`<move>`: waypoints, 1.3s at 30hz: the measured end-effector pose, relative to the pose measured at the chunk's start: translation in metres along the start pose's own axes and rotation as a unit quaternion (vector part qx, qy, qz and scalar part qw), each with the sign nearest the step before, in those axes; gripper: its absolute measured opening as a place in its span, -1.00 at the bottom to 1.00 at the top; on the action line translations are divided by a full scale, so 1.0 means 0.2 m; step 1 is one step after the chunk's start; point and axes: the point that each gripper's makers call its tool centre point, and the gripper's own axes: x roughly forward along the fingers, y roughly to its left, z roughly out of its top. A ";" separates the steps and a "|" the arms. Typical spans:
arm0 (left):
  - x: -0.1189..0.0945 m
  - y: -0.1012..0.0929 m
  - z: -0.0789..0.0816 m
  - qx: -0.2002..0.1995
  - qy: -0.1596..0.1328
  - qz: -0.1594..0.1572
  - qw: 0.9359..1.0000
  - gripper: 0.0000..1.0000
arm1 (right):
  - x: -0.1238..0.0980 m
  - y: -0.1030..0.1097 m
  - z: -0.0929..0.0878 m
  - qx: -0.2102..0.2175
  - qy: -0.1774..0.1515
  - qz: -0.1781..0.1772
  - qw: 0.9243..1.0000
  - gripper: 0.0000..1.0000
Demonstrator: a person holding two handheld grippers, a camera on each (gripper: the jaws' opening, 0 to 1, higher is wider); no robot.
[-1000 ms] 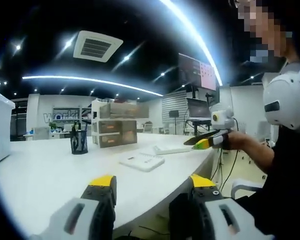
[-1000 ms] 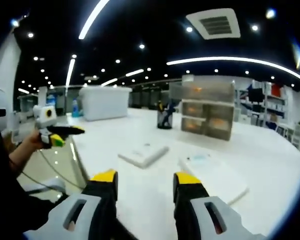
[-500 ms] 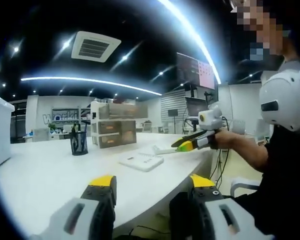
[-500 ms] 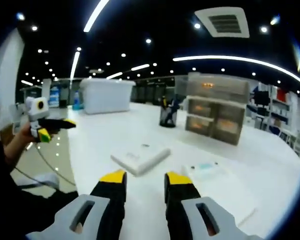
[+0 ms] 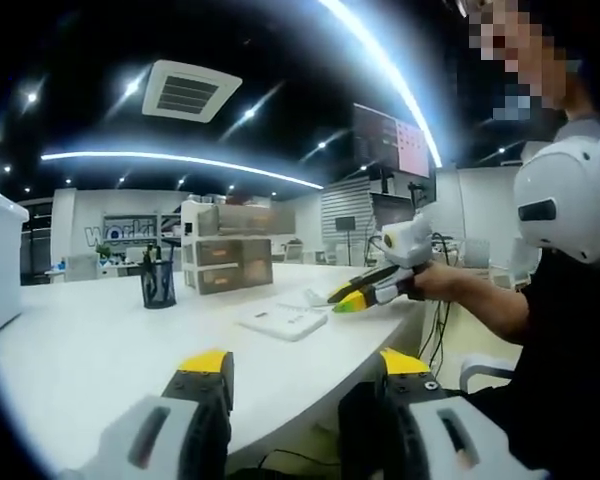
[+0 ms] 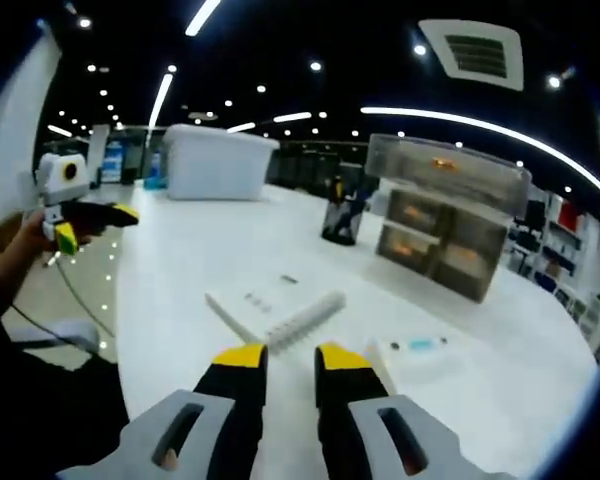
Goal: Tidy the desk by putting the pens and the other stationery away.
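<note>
The desk is a white, curved-edged top. On it lies a flat white box, rectangular, with small dark markings on its upper face; in the left gripper view the same box sits near the desk's front edge. Just beside it lies a second flat white item bearing a small blue label. Farther back stands a black mesh pen cup holding several pens, upright; in the left gripper view the pen cup stands left of a translucent drawer unit. That drawer unit has stacked drawers with orange contents faintly visible. A large white bin stands at the far side of the desk.

The right gripper is levelled over the desk's near edge, aimed at the box. Its yellow-tipped jaws are nearly closed, a narrow gap between them, with nothing held. In the left gripper view the right gripper reaches in from the right, tips low over the desk just beside the box, held in a hand on an outstretched forearm.

The left gripper is held off the desk's front edge, jaws spread wide and empty. In the right gripper view the left gripper is at the left, well apart from the desk items, gripped in a hand.
</note>
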 end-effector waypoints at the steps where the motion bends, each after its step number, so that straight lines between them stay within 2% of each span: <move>1: 0.00 0.00 0.00 -0.001 0.000 0.000 1.000 0.13 | 0.01 0.00 0.00 -0.003 0.002 0.000 1.000 -0.69; 22: 0.00 0.00 -0.02 -0.003 0.005 -0.003 1.000 0.12 | 0.07 0.02 -0.03 -0.018 0.016 0.013 1.000 -0.84; 39: 0.02 -0.02 -0.02 0.001 0.009 -0.007 1.000 0.11 | 0.08 0.02 -0.03 -0.013 0.011 0.012 1.000 -0.94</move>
